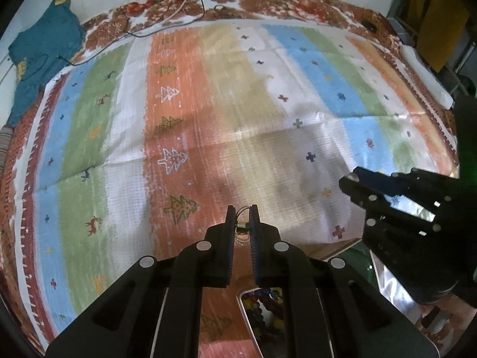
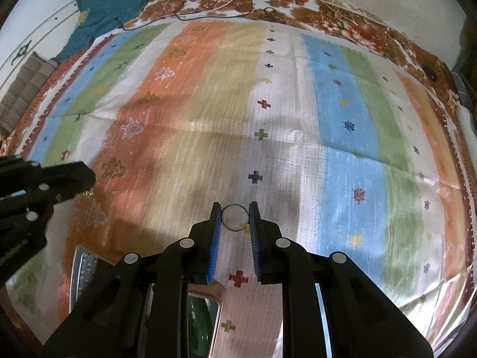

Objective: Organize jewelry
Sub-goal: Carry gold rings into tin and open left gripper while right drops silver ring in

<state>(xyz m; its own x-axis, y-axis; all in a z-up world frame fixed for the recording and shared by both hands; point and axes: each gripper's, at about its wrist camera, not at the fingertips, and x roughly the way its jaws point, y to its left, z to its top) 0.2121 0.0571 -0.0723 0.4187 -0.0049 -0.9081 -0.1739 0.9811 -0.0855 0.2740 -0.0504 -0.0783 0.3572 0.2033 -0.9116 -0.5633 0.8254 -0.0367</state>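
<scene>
My left gripper (image 1: 242, 212) is shut on a small dangling earring (image 1: 242, 227) with a thin wire hook, held above the striped cloth (image 1: 208, 104). My right gripper (image 2: 235, 211) is shut on a thin dark ring-shaped hoop (image 2: 235, 217), held between its blue pads above the cloth's white stripe. The right gripper also shows at the right of the left wrist view (image 1: 354, 185). The left gripper shows at the left edge of the right wrist view (image 2: 86, 185), with a bit of gold jewelry at its tip.
The colourful striped cloth covers a bed. A teal garment (image 1: 41, 56) and cables (image 1: 179, 9) lie at the far edge. A tray holding coloured beads (image 1: 262, 304) shows below my left gripper. A patterned tray (image 2: 86, 268) and a green object (image 2: 202, 322) lie near my right gripper.
</scene>
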